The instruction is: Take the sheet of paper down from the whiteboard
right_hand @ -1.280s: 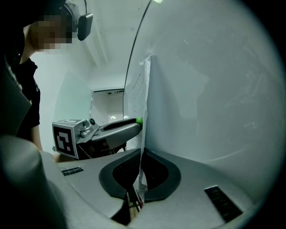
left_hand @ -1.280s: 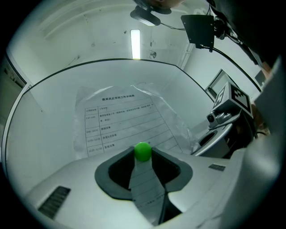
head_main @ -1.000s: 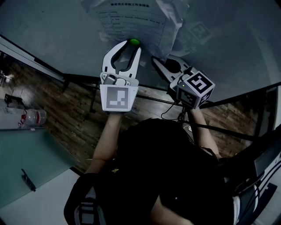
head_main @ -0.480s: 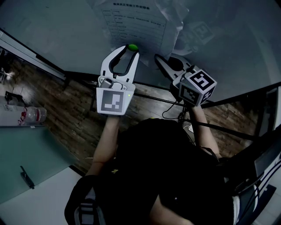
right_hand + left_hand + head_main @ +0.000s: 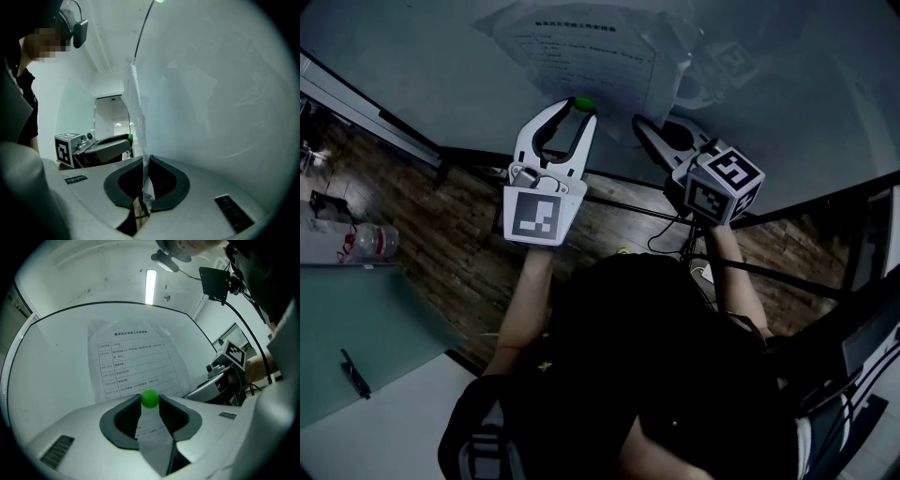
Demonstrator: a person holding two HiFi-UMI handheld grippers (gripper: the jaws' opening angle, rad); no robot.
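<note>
A printed sheet of paper [image 5: 586, 56] hangs on the whiteboard [image 5: 412, 66], crumpled at its right side. My left gripper [image 5: 578, 106] is shut on a small green magnet [image 5: 581, 102] at the sheet's lower edge; the left gripper view has the magnet [image 5: 150, 398] pinched between the jaw tips in front of the paper [image 5: 133, 362]. My right gripper [image 5: 642, 127] is shut on the sheet's lower right edge. In the right gripper view the paper [image 5: 136, 108] runs edge-on up from between the closed jaws [image 5: 144, 174].
The whiteboard's stand and cables [image 5: 661, 220] run below the grippers over a wooden floor [image 5: 459, 253]. A plastic bottle [image 5: 370, 244] lies at the left beside a glass table [image 5: 356, 328] with a pen [image 5: 354, 373] on it.
My left gripper has drawn down and back from the board with the green magnet between its jaws. The right gripper has shifted slightly, still shut on the paper.
</note>
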